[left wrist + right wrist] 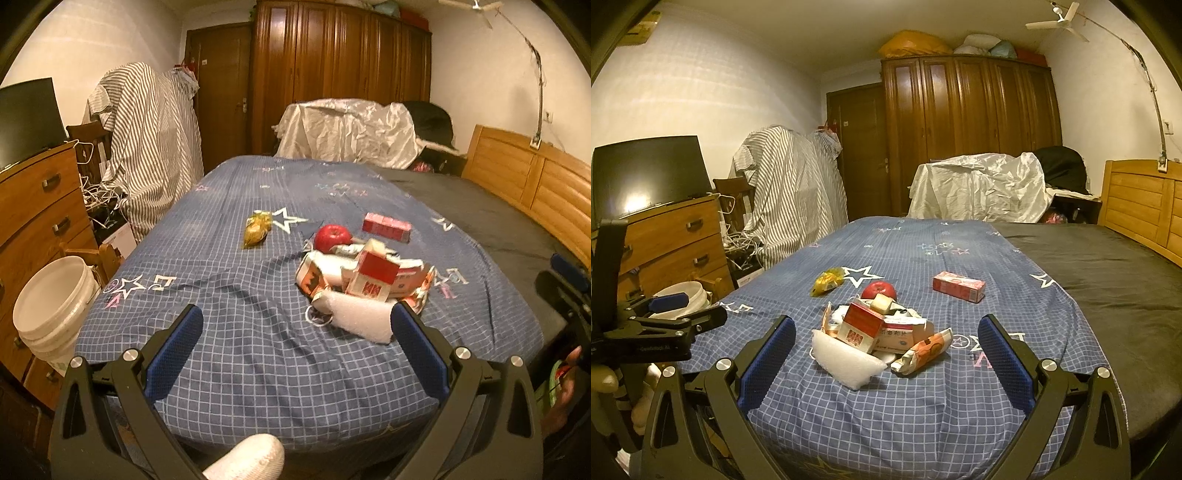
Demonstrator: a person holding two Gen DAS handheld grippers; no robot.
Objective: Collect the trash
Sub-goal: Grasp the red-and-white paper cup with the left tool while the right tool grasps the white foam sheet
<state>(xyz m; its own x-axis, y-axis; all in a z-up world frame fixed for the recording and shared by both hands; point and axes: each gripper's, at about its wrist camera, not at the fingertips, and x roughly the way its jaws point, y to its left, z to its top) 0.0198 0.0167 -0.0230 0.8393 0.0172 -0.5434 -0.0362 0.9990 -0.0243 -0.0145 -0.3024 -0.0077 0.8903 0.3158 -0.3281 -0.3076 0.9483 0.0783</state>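
Note:
A pile of trash lies on the blue checked bedspread [258, 350]: a red and white carton [371, 275] [860, 326], flat medicine boxes [903, 334], an orange wrapper [923, 350] and white foam [360, 317] [846, 360]. A red apple [331, 236] [879, 290], a pink box [386, 226] [958, 286] and a yellow wrapper [256, 230] [827, 281] lie farther back. My left gripper [297, 339] is open and empty, short of the pile. My right gripper [886, 349] is open and empty, its jaws either side of the pile but nearer the camera.
A white bucket [51, 306] [681, 295] stands on the floor left of the bed, next to a wooden dresser [37, 206]. The left gripper shows at the left of the right wrist view [665, 314]. A wooden headboard [535, 181] bounds the bed's right side.

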